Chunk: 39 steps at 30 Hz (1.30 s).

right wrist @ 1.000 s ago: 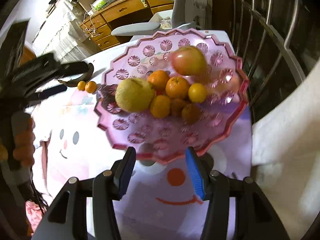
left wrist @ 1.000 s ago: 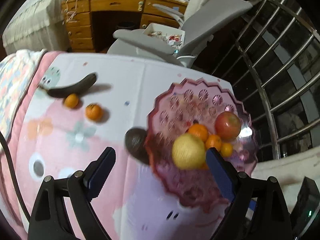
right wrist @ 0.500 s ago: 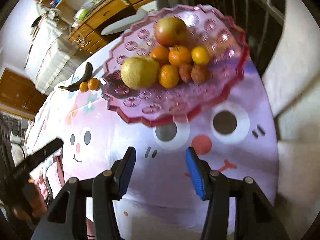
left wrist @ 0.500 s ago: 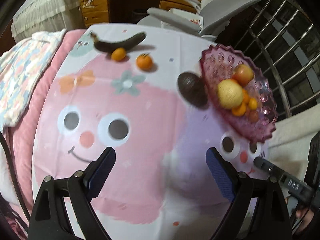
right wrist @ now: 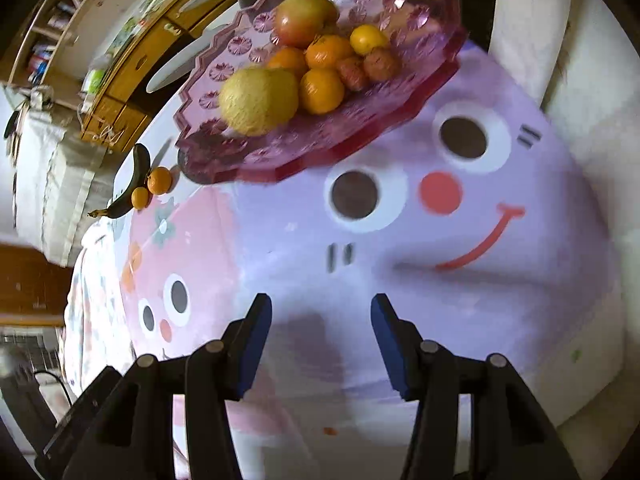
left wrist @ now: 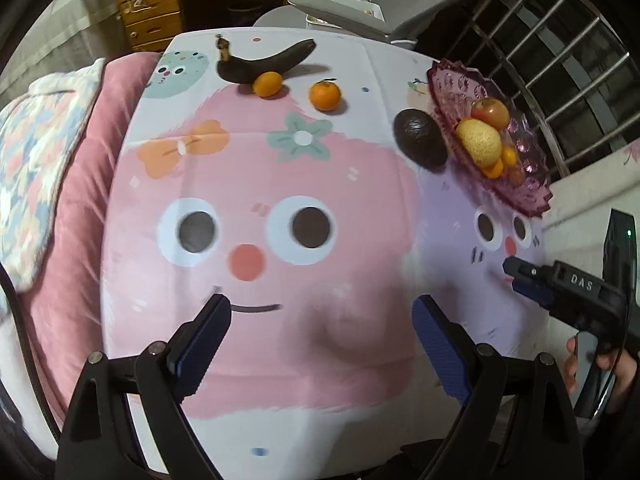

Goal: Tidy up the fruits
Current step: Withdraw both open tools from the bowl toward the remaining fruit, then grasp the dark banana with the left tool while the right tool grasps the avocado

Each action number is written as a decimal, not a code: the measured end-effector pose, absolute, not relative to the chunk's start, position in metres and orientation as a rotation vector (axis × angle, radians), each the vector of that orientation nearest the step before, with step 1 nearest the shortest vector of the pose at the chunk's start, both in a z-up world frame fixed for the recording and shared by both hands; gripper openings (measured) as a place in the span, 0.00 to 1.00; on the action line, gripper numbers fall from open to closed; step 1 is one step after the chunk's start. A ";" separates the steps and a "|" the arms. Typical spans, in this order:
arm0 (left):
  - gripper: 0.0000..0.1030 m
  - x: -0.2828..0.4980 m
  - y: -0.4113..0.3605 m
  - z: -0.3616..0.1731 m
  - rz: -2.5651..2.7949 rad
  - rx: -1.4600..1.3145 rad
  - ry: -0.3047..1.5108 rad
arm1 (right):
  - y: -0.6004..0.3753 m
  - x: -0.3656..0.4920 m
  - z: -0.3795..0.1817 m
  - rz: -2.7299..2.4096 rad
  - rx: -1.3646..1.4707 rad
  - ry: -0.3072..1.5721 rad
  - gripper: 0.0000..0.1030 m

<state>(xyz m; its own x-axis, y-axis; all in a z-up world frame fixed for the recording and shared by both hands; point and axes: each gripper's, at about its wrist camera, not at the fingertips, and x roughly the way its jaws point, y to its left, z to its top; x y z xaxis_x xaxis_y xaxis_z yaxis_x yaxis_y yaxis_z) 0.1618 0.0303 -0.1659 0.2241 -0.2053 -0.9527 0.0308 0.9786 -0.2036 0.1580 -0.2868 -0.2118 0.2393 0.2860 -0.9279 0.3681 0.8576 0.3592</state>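
A pink glass fruit plate stands at the far right of the table and holds an apple, a yellow pear and several oranges. On the cloth lie a dark avocado beside the plate, a blackened banana, a small orange and a tangerine. My left gripper is open and empty above the table's near side. My right gripper is open and empty; it also shows at the right of the left wrist view.
The table wears a cartoon-face cloth. A pink quilt lies at its left. A grey chair and wooden drawers stand behind. Metal window bars run along the right.
Both grippers have pulled back from the plate toward the table's near edge. The plate and fruits now look farther away. Both stay open and empty.
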 end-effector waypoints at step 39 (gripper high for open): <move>0.91 0.418 0.054 -0.140 -0.214 0.260 1.249 | -0.152 0.240 -0.224 -0.185 0.271 0.956 0.75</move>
<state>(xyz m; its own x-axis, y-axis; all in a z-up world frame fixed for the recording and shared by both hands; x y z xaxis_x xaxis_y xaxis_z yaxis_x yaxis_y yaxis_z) 0.4181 0.0545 -0.1402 0.3032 -0.0185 -0.9527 0.2999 0.9509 0.0770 0.2396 -0.1523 -0.2243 0.5647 -0.0360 -0.8245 0.2738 0.9506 0.1460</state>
